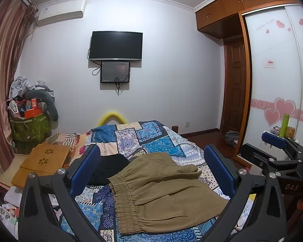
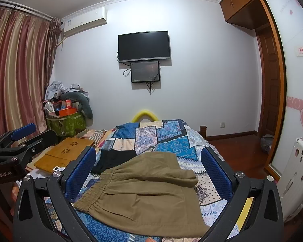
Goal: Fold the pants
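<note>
A: Where do I find the pants?

B: The pants (image 1: 163, 189) lie on the quilt (image 1: 151, 139), low and central in my left wrist view, between my left gripper's (image 1: 151, 171) blue pads (image 1: 84, 169). The elastic waistband points toward 8 o'clock; the cloth is doubled over, a leg end reaching toward 2 o'clock.

A: And from the other camera?

B: Same pants (image 2: 147, 193), same quilt (image 2: 171, 139). The waistband runs from 7 toward 10 o'clock between my right gripper's (image 2: 149, 173) pads (image 2: 216, 173).

A: Jaw state?

B: Both pairs stand spread wide, holding nothing; whether the tips touch the cloth, I cannot tell. The right gripper (image 1: 276, 147) also shows at 3 o'clock in the left view, the left gripper (image 2: 20, 139) at 9 o'clock in the right view.

A: Other items?

B: A black garment (image 1: 109, 167) lies just beside the pants at 10 o'clock, its edge under them. A wooden tray (image 1: 44, 161) sits at 9 o'clock. A TV (image 1: 116, 46) hangs on the wall at 12 o'clock.
</note>
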The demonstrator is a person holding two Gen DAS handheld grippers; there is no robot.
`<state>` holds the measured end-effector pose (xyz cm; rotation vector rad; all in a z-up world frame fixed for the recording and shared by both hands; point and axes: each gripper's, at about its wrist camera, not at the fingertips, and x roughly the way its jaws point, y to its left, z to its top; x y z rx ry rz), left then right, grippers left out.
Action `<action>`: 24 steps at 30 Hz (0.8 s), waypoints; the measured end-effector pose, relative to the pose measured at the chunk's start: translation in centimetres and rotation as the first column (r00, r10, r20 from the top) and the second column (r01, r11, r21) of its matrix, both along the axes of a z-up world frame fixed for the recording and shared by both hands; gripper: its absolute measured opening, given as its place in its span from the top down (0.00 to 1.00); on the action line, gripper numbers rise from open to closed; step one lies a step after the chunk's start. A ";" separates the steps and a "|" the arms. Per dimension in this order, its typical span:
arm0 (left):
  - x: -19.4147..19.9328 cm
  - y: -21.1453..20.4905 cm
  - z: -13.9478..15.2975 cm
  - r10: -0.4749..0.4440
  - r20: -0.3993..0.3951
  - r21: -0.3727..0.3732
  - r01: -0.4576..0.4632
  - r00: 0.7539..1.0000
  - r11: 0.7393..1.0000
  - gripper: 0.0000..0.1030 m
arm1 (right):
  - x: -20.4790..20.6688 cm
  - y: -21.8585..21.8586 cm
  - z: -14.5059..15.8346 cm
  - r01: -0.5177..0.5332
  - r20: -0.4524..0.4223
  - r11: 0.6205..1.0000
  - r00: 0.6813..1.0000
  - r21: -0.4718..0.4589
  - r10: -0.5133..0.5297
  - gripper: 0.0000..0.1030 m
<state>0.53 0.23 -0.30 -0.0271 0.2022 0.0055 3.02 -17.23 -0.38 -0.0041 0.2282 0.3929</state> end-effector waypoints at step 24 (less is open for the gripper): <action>0.1 0.3 -0.2 -0.005 -0.007 -0.008 0.005 1.000 1.000 0.00 | 0.1 0.2 0.2 0.001 -0.007 1.000 1.000 -0.005 -0.001 0.00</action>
